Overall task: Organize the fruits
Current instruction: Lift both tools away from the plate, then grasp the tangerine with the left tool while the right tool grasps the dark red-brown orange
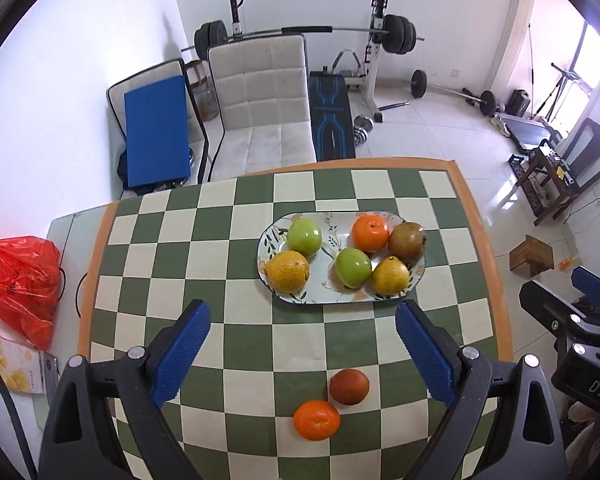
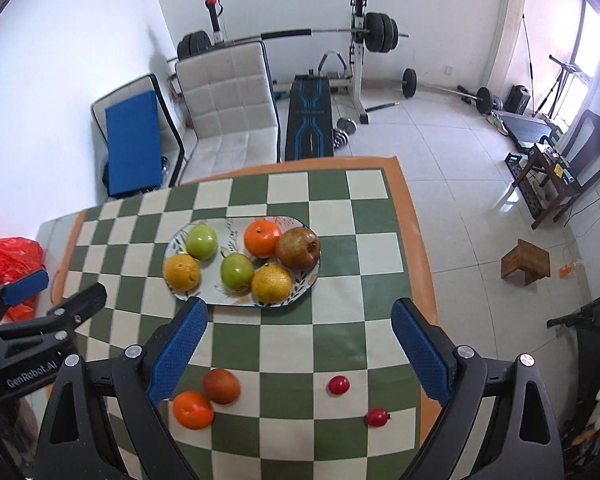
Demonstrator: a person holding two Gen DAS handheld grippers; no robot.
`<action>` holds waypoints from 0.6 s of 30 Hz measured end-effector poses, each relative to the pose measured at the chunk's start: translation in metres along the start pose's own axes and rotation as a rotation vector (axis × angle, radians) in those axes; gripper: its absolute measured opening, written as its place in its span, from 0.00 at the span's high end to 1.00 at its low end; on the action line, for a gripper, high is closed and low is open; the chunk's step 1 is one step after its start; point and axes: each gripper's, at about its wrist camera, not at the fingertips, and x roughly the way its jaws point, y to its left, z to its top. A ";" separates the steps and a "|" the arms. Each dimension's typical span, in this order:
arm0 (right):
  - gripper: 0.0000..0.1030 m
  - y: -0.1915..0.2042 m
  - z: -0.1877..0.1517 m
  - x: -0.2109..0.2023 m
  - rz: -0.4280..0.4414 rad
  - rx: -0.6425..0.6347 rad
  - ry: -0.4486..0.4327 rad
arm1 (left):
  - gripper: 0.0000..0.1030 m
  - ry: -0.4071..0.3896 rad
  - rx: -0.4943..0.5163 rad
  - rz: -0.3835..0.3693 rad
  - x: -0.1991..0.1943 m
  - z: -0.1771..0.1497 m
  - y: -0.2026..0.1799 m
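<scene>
The loose orange (image 1: pixel 317 419) lay on the tabletop (image 1: pixel 252 344) close below the left gripper (image 1: pixel 302 354), touching or nearly touching a dark reddish-brown fruit (image 1: pixel 349 386) just behind it. Both looked round, firm and fairly light, with smooth skin likely to roll at a nudge. A hold across the widest part, with one pad on each side, would probably serve best. Squeezed off-centre, the orange would probably slip out or knock its neighbour away.

To the right of that pair, well apart from it, two small red fruits (image 2: pixel 338 385) (image 2: pixel 377 417) sat on the checked cloth. They were glossy and very small, so they would likely be the fiddliest to pinch and the easiest to bruise.

Farther back stood the oval floral plate (image 1: pixel 342 299), already carrying six fruits: two green apples (image 1: pixel 304 237) (image 1: pixel 353 267), two yellow citrus fruits (image 1: pixel 288 271) (image 1: pixel 390 275), an orange (image 1: pixel 370 233) and a brownish pear-like fruit (image 1: pixel 407 241). The right half was crowded, its fruits touching; some bare plate showed in the middle and at the left end.

The left gripper's jaws stood wide open with nothing between them, above the cloth between the plate and the loose pair. The right gripper (image 2: pixel 299 350) was likewise spread wide and empty, over the cloth short of the plate.

Beyond the tabletop were a red plastic bag (image 1: pixel 20 280), a white padded chair (image 1: pixel 266 104) and a barbell rack (image 1: pixel 376 40).
</scene>
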 end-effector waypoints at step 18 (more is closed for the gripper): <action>0.07 0.017 -0.050 0.085 0.149 0.054 0.242 | 0.00 0.189 -0.011 0.162 0.083 -0.046 0.029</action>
